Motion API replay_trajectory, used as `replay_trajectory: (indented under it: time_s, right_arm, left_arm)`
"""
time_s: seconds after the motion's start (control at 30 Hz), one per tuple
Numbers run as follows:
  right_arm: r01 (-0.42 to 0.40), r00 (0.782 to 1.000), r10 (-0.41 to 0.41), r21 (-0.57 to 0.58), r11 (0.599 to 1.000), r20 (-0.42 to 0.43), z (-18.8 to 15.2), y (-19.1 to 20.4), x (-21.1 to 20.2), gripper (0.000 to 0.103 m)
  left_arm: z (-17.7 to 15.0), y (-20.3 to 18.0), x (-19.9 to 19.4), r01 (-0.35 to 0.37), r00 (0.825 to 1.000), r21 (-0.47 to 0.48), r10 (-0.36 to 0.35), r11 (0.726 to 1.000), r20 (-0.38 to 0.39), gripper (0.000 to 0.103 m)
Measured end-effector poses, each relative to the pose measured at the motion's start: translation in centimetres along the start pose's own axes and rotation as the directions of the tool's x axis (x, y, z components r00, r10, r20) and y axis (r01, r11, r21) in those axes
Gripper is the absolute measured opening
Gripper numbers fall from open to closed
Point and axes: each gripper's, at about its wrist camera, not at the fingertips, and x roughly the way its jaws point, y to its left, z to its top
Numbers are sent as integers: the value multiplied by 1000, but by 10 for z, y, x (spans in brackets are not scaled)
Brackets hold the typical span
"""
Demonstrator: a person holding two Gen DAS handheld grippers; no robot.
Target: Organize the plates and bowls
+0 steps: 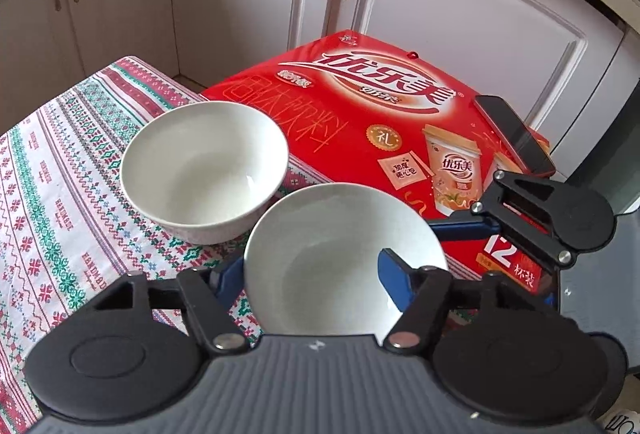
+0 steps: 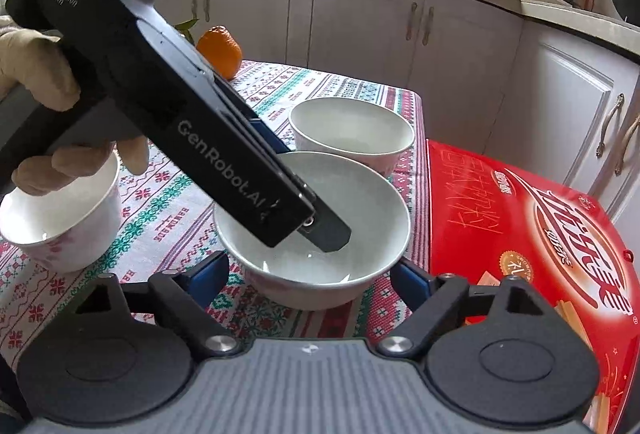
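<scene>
Looking through the left wrist view: left tongs (image 1: 316,270) straddle the near bowl (image 1: 344,250), one blue pad inside the rim, the other outside its left wall. The gap looks narrow, but whether the pads actually press the wall cannot be told. The near bowl sits on the patterned counter (image 1: 60,194), just in front of the red box (image 1: 380,106); the far bowl (image 1: 204,170) is just left of that box, close beside the near one. A phone (image 1: 516,134) lies on the box's right edge.

Right wrist view: right tongs (image 2: 308,274) stand open with the near bowl (image 2: 316,226) between the blue fingers, no contact seen. A third cup-like bowl (image 2: 60,218) sits well left of the box (image 2: 520,234).

Risk: a rim pinch on glazed ceramic can slip or tip the bowl on lift; both tongs crowd one bowl, so a clash is likely.
</scene>
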Motion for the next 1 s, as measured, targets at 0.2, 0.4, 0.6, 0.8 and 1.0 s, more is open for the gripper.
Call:
replay_trajectory:
  time_s: [0.2,0.4,0.6,0.8,1.0]
  right_arm:
    - [-2,1000,2,9,1000,-3,2,-2,0,89]
    - [-27,1000,27,32,999,-8,5,-8,0,89]
    - [-41,999,41,50,998,-12,7,-12,-1,89]
    - [-32,999,33,37,999,-20,9,-8,-3,89]
    - [-40,999,41,26,999,-15,16,2,-16,89]
  left_arm:
    - [0,1,1,9,1000,2,-9,1000,-2,68]
    - [0,1,2,9,1000,9,-9,1000,-1,68]
    - [0,1,2,12,1000,9,-12,1000,0,68]
    - [-1,2,-6,36,999,-6,-36,999,8,68]
    - [-7,-5,-24,20,1000,5,-20,1000,22,68]
